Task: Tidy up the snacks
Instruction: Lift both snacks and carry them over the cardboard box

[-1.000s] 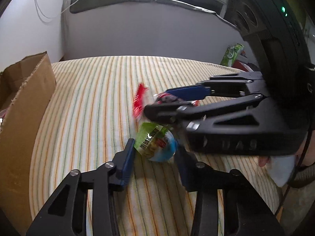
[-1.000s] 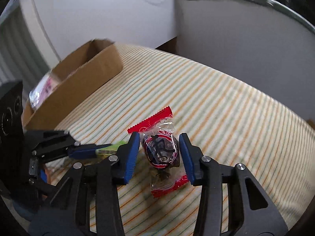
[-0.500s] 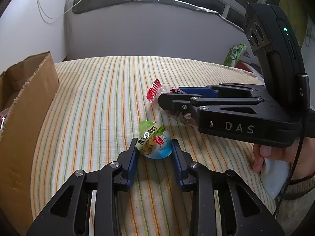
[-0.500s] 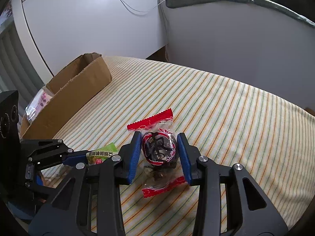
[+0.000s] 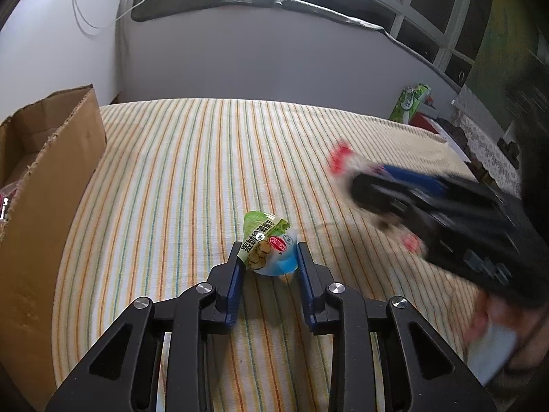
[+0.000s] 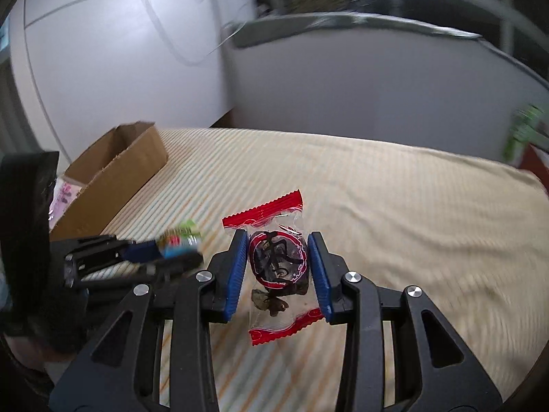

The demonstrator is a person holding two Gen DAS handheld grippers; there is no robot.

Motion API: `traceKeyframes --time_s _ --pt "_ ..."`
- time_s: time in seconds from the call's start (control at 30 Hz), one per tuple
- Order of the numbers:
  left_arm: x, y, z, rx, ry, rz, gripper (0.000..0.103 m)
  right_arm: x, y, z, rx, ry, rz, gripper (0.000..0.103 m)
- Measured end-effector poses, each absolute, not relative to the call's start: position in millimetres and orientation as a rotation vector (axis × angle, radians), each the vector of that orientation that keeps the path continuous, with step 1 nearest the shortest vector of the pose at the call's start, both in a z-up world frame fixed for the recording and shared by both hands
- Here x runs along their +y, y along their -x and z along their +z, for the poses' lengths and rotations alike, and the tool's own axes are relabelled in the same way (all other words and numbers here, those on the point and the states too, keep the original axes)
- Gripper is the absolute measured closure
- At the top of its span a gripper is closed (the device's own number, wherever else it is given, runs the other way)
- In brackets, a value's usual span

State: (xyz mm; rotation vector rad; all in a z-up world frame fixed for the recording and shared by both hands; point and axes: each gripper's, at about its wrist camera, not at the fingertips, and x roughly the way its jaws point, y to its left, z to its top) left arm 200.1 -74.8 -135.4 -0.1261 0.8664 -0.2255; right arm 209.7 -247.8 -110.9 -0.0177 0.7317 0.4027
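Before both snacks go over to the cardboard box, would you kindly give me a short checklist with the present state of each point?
1. Left gripper on the green and blue snack packet: ok, the jaws are closing with the packet between them, pads at its sides.
2. Right gripper holds the red-edged candy wrapper: ok, pads press on both sides.
3. Candy wrapper off the striped cloth: cannot tell, the view is blurred.
4. Cardboard box open at the top: ok.
5. Room left in the box: cannot tell, only part of the inside shows.
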Motion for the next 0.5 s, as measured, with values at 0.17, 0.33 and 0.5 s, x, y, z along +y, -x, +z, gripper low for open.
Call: traceKeyframes --time_s 0.17,0.33,0.5 --pt "-75.8 -183.7 -119.1 0.790 0.111 -0.254 0.076 -266.8 -162.4 -112.1 0.697 -0.056 0.281 0.066" --pt "-77.4 -157.2 -97.9 0.724 0.115 -0.295 0.076 -271.4 -134.9 -99.5 0.659 -0.066 0.221 0.066" --pt "-76.6 -128.6 -66.5 0.637 0.075 -0.304 0.076 -266.9 -108.4 -54.9 0.554 -0.047 0.199 0.066"
